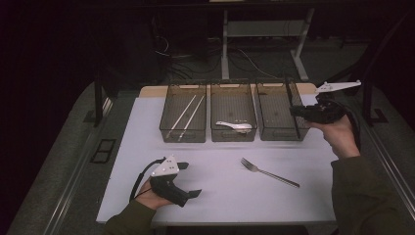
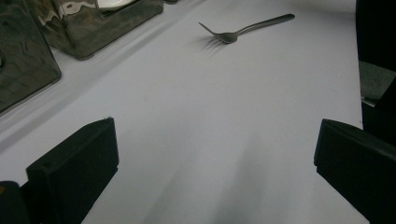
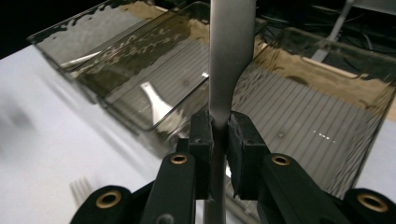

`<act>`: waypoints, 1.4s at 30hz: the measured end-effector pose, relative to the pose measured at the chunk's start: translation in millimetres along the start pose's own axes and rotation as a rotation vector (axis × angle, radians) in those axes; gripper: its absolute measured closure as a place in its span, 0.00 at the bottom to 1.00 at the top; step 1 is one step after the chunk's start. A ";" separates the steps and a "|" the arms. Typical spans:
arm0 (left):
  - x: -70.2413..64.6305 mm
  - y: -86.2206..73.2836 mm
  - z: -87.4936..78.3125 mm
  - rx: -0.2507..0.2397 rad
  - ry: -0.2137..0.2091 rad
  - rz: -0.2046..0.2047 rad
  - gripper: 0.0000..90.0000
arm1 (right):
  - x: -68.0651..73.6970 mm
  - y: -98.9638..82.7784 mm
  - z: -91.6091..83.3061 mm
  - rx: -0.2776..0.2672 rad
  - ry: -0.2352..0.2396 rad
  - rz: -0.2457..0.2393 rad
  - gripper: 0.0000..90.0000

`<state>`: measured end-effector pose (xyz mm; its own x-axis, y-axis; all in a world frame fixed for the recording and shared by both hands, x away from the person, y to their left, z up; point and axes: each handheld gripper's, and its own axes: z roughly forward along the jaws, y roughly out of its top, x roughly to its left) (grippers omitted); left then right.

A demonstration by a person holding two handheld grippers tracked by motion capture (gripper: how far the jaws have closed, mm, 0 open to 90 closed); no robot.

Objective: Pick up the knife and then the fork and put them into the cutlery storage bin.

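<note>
Sorting of cutlery into three clear bins is the work in hand. Right tongs (image 3: 219,135) are clamped tight on a flat metal utensil (image 3: 231,56), likely a knife, whose handle rises straight up between the pads in the right gripper view. In the high view these tongs (image 1: 296,111) hover at about 2 o'clock on the desk (image 1: 215,191), at the near edge of the right bin (image 1: 279,117), with the utensil hanging as a dark upright bar against the bin wall. I judge the step to be carrying this piece to its bin; next it must be lowered flat and clear of the rim, inside the right bin, before the pads part. Left tongs (image 1: 188,178) rest at 7 o'clock with jaws spread wide and nothing between them, pointed toward a fork (image 1: 269,172) lying alone on the desk at about 5 o'clock; the left gripper view shows that fork (image 2: 243,30) well ahead. Left bin (image 1: 183,115) at 11 o'clock holds chopsticks (image 1: 187,116); middle bin (image 1: 233,115) at 12 holds a white spoon (image 1: 235,126). No brand, label or legible writing shows anywhere.
</note>
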<state>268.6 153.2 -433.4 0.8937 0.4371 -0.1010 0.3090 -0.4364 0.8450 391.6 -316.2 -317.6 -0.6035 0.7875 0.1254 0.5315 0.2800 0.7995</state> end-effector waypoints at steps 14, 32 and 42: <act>-0.4 0.0 -0.1 0.000 -0.002 0.001 0.00 | -27.5 20.5 29.4 0.028 -0.103 0.006 0.89; -0.7 -0.1 -0.1 -0.001 -0.006 0.000 0.00 | -44.6 -11.4 75.5 0.228 -0.159 0.001 0.89; -1.2 -0.1 0.3 -0.003 -0.008 -0.002 0.00 | -46.2 -15.3 85.0 0.271 -0.176 -0.006 0.89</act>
<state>267.6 152.4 -433.5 0.8955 0.4320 -0.1072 0.3101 -0.4330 0.8464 461.9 -310.2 -385.6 -0.5073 0.8618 -0.0016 0.6815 0.4023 0.6113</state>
